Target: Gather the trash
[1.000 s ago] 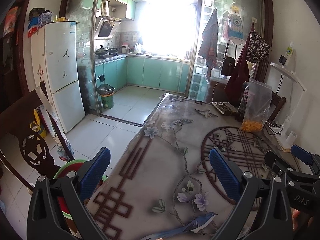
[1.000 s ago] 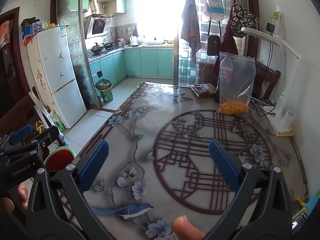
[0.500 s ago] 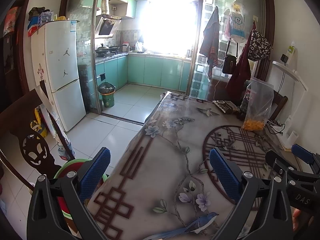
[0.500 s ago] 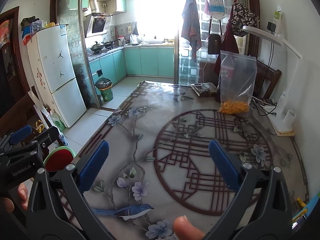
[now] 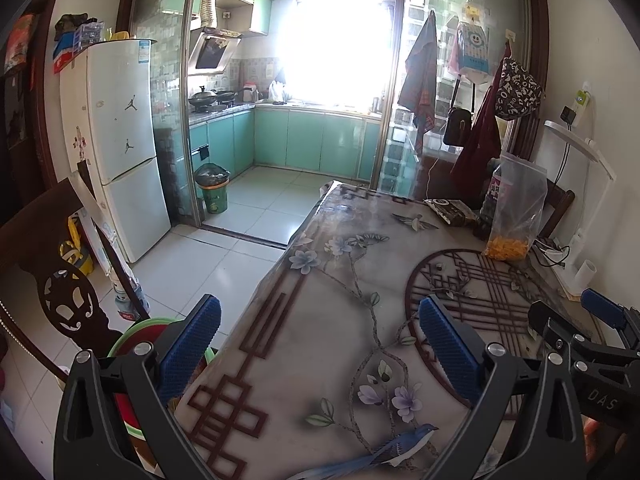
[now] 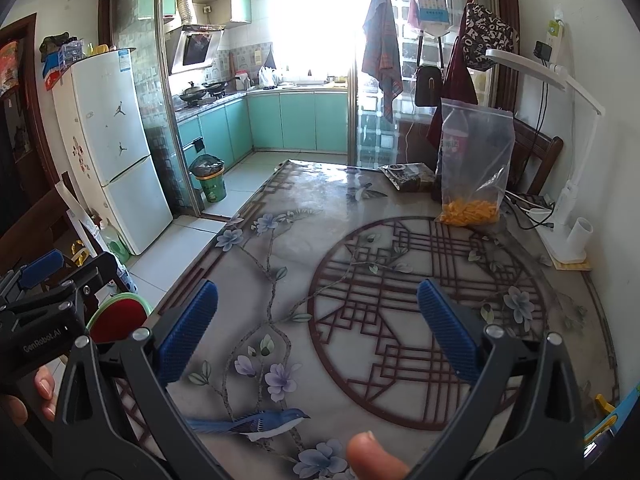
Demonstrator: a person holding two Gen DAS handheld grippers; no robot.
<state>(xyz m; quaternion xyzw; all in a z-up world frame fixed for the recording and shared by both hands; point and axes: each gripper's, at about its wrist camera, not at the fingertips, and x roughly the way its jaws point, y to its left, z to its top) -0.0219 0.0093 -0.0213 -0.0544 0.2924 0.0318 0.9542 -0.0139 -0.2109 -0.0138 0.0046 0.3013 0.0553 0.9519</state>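
At the bottom of the left wrist view we hold the left gripper (image 5: 318, 340) with its blue fingers (image 5: 191, 344) wide apart and nothing between them; at the bottom of the right wrist view the right gripper (image 6: 318, 328) is the same, fingers spread and empty, and a fingertip (image 6: 374, 454) shows at the lower edge. Both hang over the near part of the table (image 6: 296, 216), which has a cover with flowers, a blue bird and a round lattice pattern. Toward the upper right of the right view, at the far end of the table, a clear plastic bag (image 6: 476, 160) with orange pieces in its bottom stands upright; just left of it lies a dark wrapper (image 6: 408, 176), flat on the cover. Beyond the table, in the middle left of the frame, a green trash bin (image 6: 210, 180) with a dark liner stands on the kitchen floor beside the white fridge (image 6: 112, 148).
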